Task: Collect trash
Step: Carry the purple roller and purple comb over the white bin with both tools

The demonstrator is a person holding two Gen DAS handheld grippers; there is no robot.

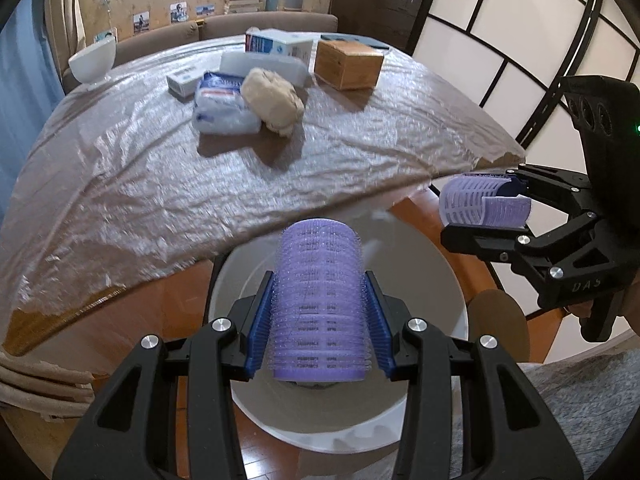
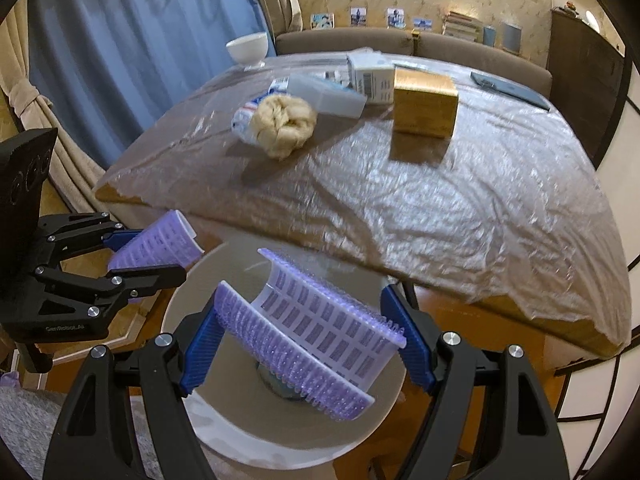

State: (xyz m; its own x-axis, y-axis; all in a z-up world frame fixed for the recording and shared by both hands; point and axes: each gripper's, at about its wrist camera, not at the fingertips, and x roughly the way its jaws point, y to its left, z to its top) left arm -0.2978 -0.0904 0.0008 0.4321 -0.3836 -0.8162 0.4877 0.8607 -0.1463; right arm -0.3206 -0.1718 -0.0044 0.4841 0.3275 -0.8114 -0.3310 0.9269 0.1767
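Now both grippers hang over the white bin (image 1: 452, 292) below the counter (image 1: 160, 184) edge. Left gripper (image 1: 320, 320) fingers pinch a purple hair roller (image 1: 320, 300); right gripper (image 2: 312, 344) fingers pinch a broken roller (image 2: 320, 332). Best to centre each over the opening before spreading the fingers.
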